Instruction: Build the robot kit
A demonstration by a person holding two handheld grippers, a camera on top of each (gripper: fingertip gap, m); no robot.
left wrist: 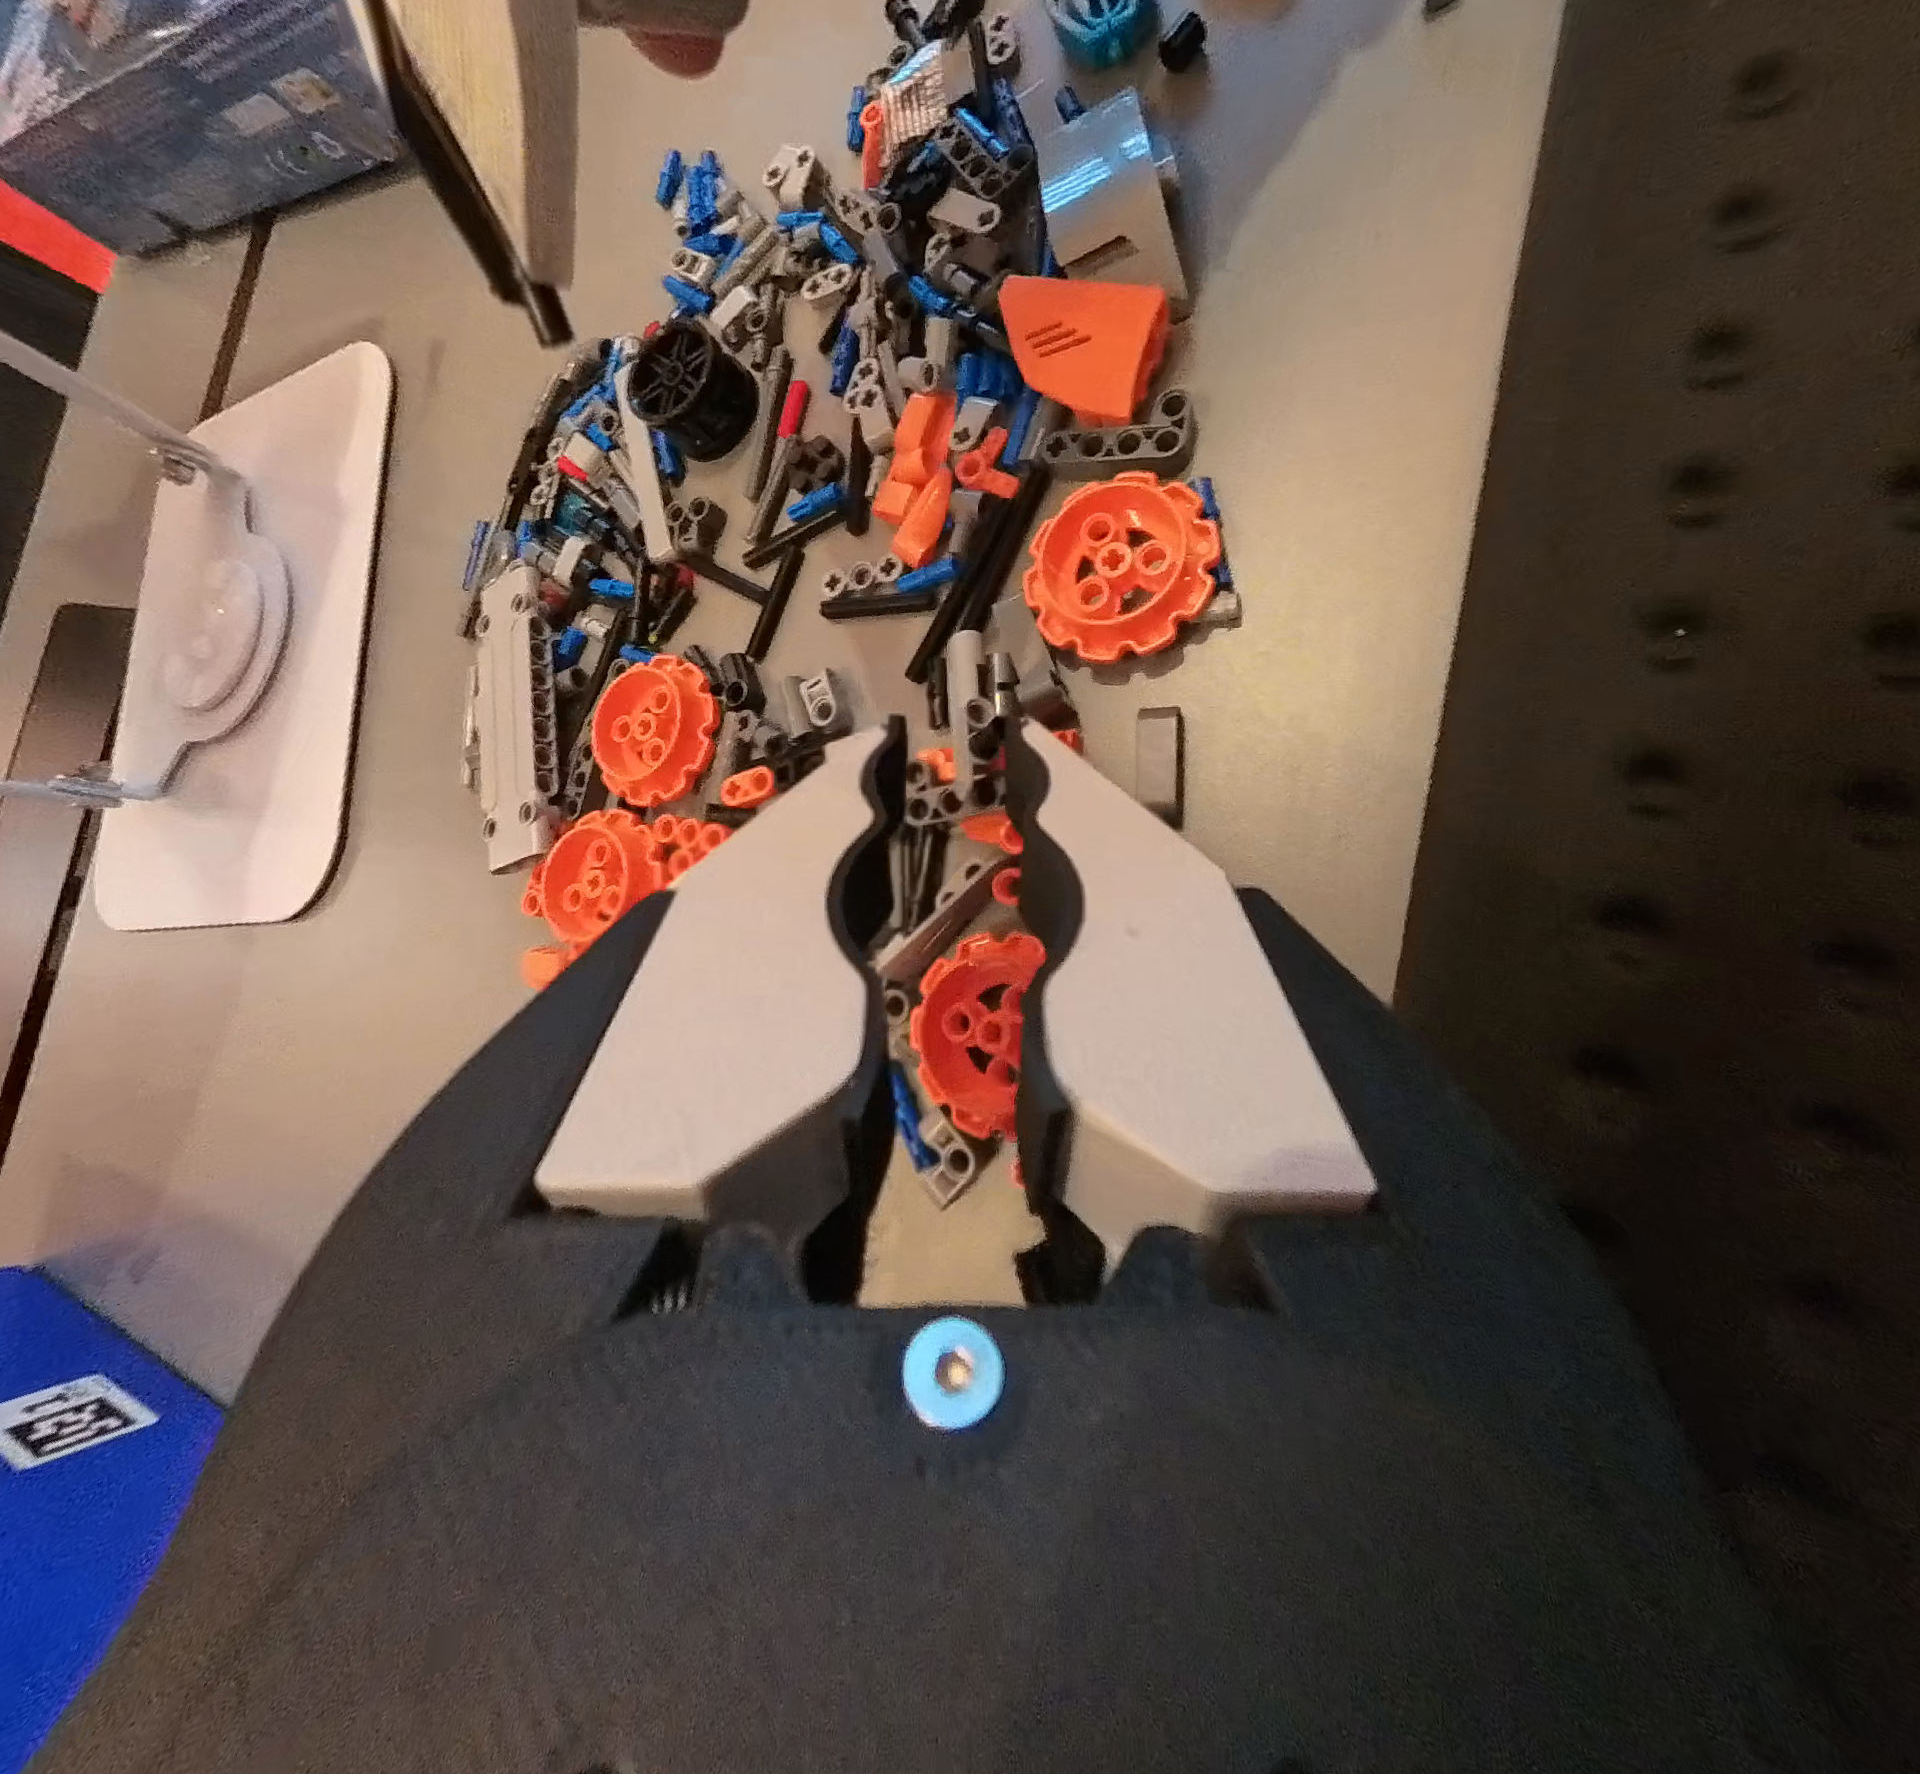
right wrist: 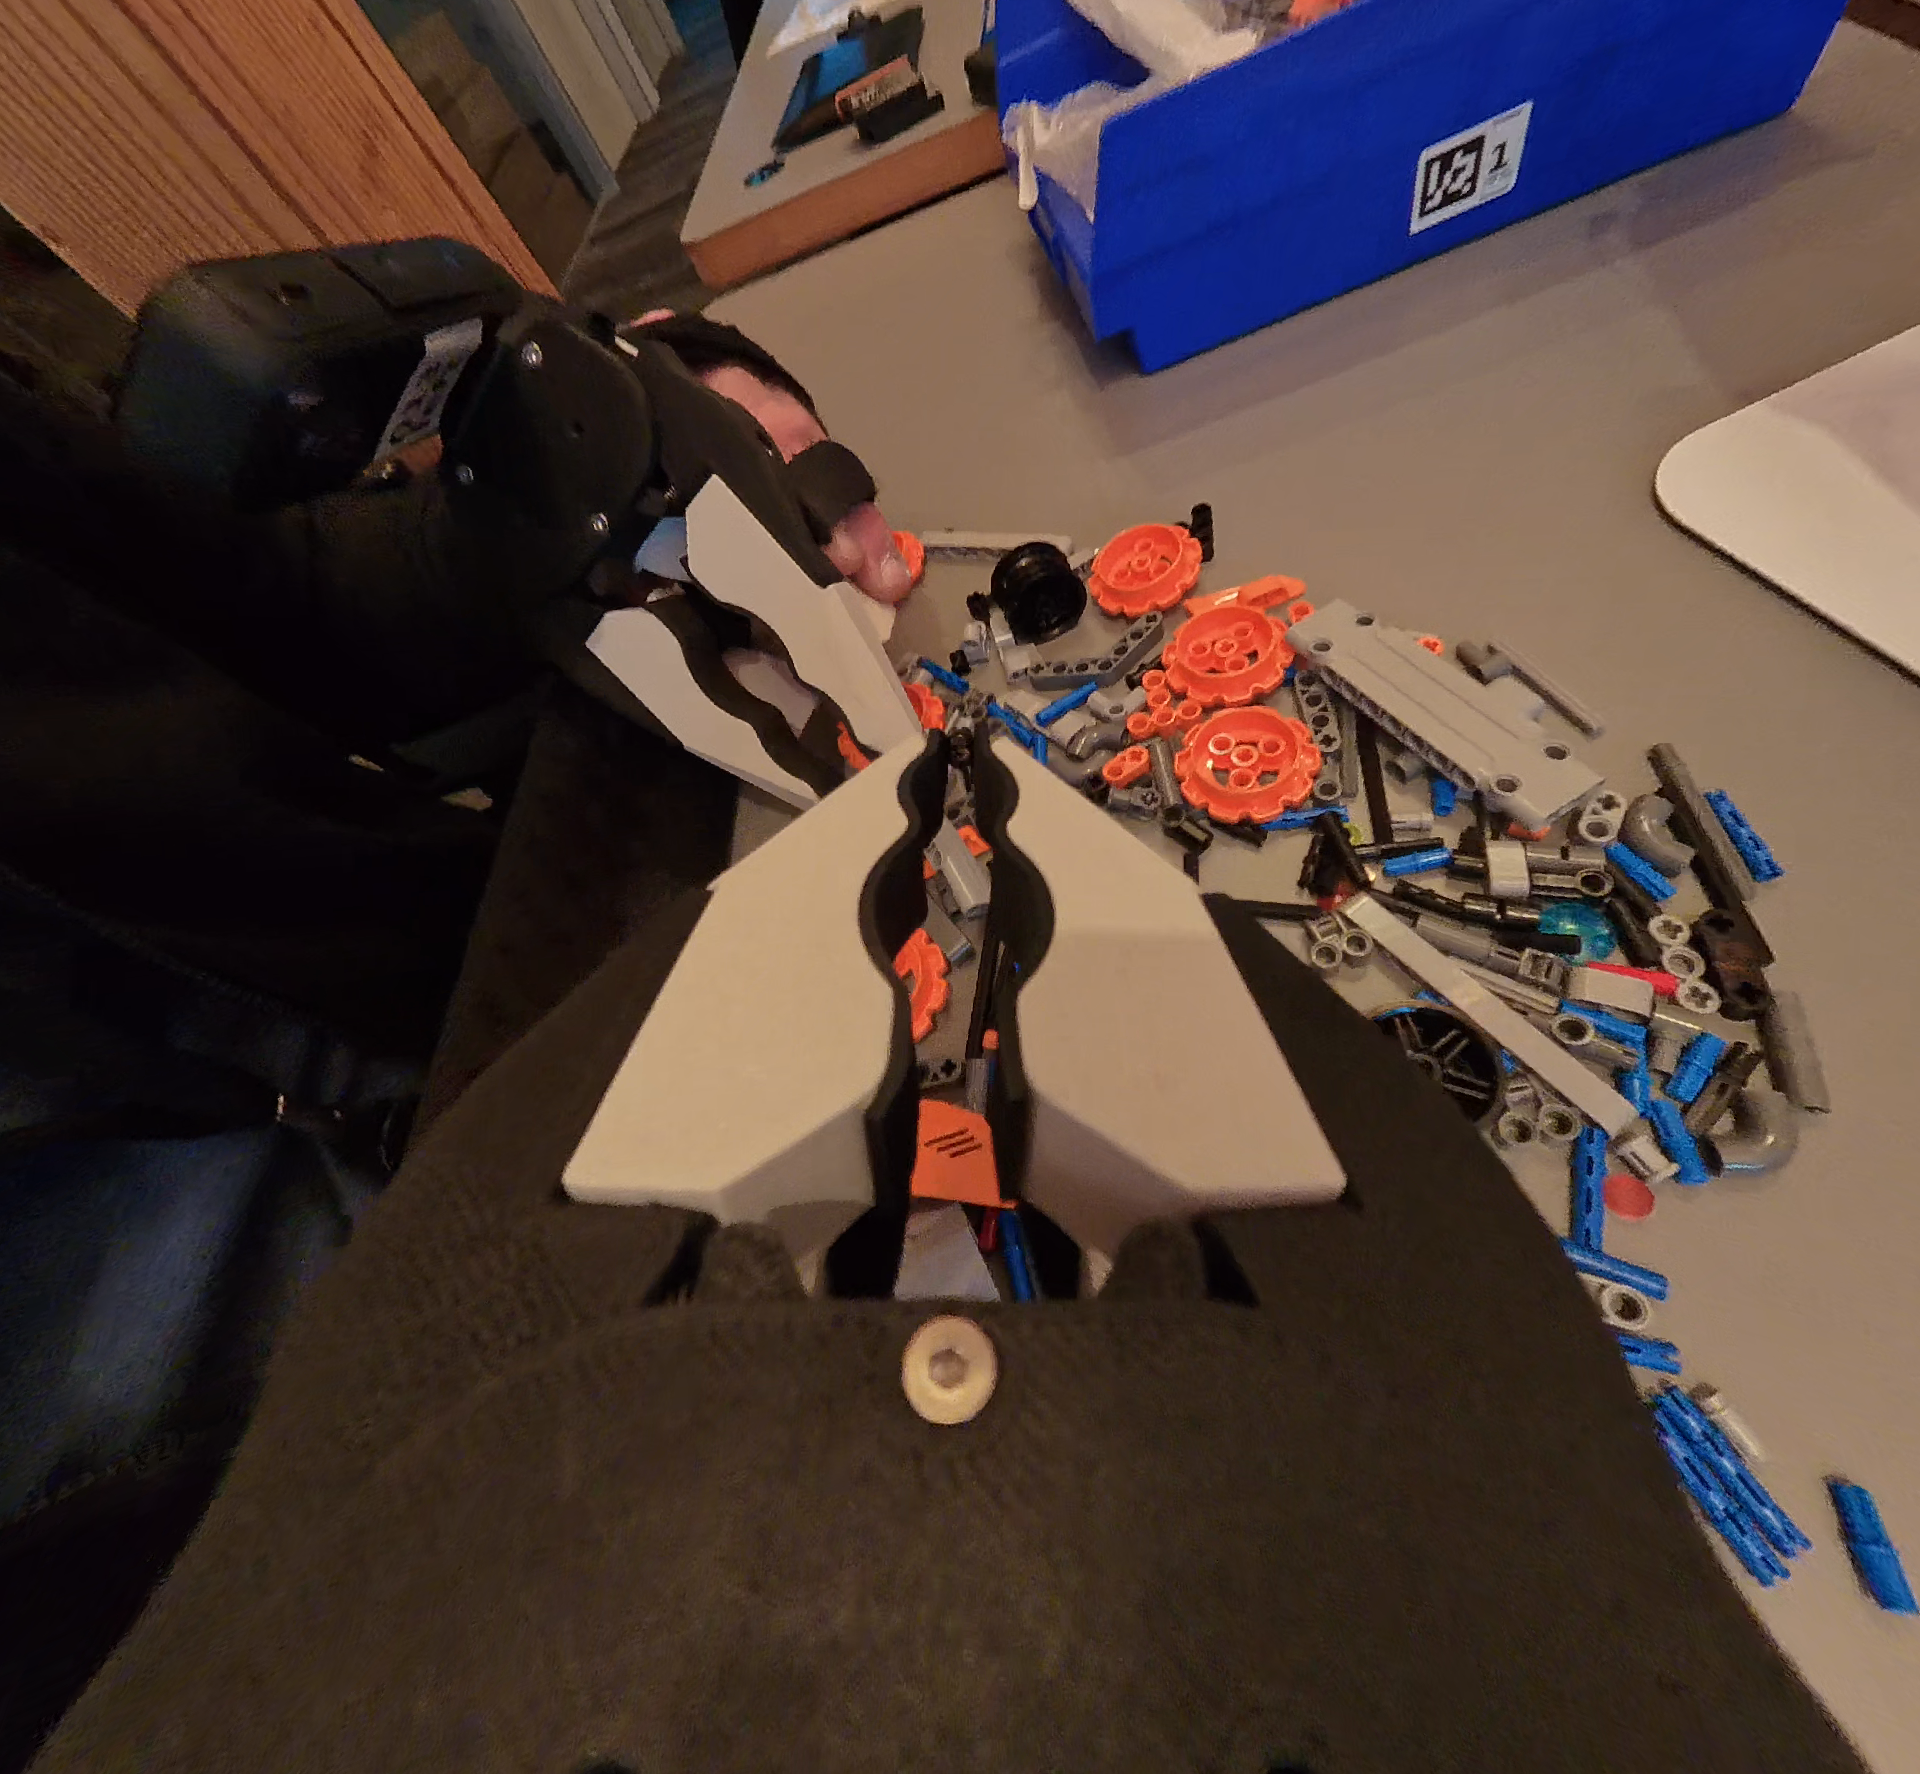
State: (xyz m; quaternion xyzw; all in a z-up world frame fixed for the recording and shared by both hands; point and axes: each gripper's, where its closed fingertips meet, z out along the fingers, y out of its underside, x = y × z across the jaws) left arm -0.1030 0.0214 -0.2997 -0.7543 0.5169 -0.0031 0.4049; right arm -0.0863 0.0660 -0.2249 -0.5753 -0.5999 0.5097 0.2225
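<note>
Left gripper (left wrist: 951, 748): your jaws stand narrowly parted, tips low at the near edge of a pile of building pieces (left wrist: 831, 436) and flanking an upright grey beam (left wrist: 971, 696); whether it is clamped cannot be told.
Right gripper (right wrist: 966, 753): tips almost together over the same pile, a thin black rod (right wrist: 982, 955) beneath them; grip uncertain.
Pile: grey, blue and black parts, orange toothed wheels (left wrist: 1122, 566), loose on the grey table (right wrist: 1351, 457), near a blue bin (right wrist: 1299, 197).

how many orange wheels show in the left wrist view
4 wheels: one at the pile's right edge, two beside the grey panel, one between the fingers. Others may hide under the left gripper.
</note>
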